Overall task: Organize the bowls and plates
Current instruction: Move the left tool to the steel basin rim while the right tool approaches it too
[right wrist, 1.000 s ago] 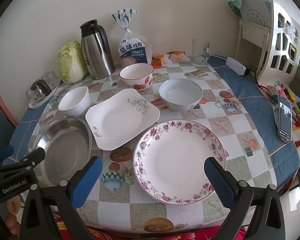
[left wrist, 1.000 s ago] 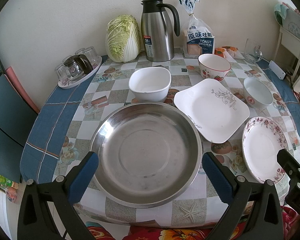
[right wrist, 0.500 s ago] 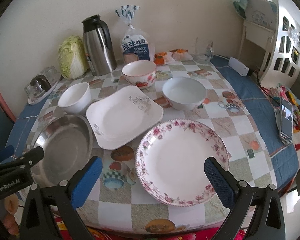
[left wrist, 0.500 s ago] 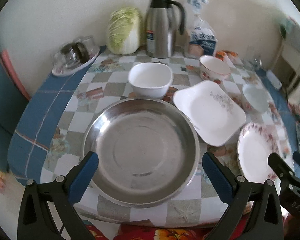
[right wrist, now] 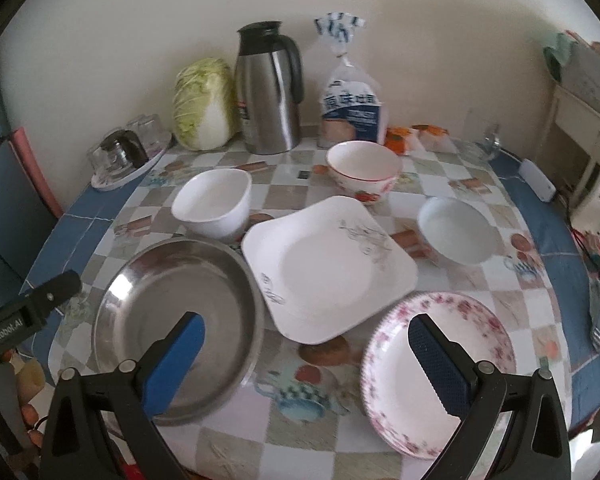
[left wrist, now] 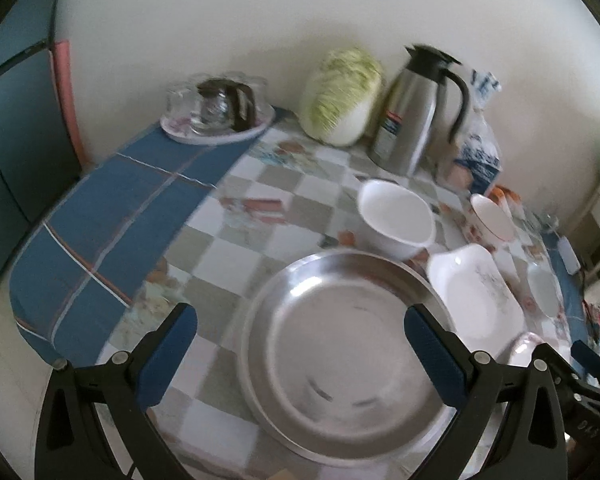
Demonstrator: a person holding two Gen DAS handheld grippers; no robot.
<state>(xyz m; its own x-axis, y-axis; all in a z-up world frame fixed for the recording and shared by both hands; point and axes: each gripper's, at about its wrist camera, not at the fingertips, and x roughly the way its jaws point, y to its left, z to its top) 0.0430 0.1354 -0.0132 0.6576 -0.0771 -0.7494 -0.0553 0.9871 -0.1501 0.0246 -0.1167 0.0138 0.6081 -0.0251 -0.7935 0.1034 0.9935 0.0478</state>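
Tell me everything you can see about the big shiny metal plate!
The big metal plate is round, silvery and shiny like steel, with a flat bottom and a low sloping rim. It is empty and sits flat on the checkered tablecloth, near the table's front left edge. The white bowl stands just behind it, and the square white plate lies right beside it; whether they touch is unclear. Neither tool holds it: the left tool is open above it.

You've got a plain cream wall (right wrist: 420, 32) behind a round table (right wrist: 536, 216) with checkered, blue-bordered cloth. White shelf unit (right wrist: 580, 136) sits far right, dark blue panel (left wrist: 8, 128) left. Soft daylight.
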